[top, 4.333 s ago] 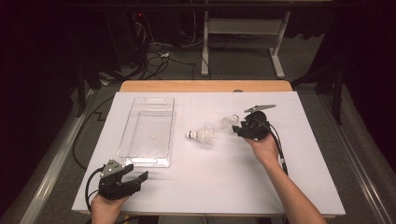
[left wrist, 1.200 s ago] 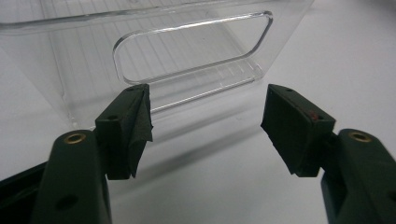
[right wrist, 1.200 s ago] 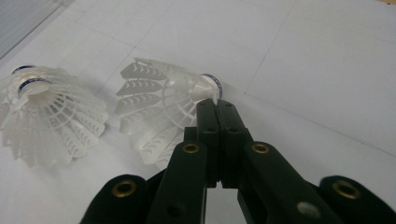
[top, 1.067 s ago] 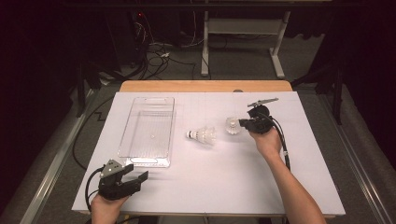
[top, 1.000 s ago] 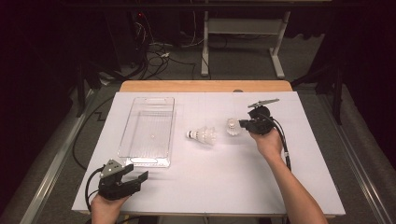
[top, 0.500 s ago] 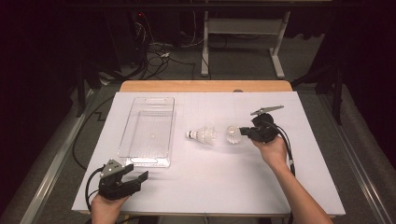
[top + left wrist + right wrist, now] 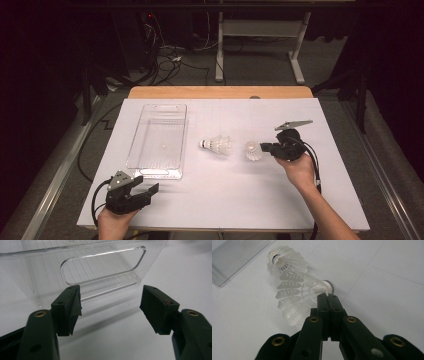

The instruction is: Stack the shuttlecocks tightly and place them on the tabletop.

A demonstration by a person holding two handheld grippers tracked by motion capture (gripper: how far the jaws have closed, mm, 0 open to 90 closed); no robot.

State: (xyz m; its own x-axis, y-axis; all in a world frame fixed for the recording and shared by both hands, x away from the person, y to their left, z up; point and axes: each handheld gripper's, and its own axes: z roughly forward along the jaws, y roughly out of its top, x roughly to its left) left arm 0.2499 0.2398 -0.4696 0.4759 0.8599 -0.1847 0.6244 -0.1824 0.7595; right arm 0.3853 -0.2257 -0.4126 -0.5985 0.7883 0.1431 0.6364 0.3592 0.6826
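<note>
At right gripper [image 7: 327,296] tips, pinched: white plastic shuttlecock [image 7: 297,297], blue-banded cork, lattice skirt.

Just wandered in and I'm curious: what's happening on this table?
A person holds a pair of tongs in each hand. The right tongs look pinched shut at the cork end of a white shuttlecock, with a second shuttlecock lying just beyond it on the white table. The left tongs rest open near the end of an empty clear plastic tray.
</note>
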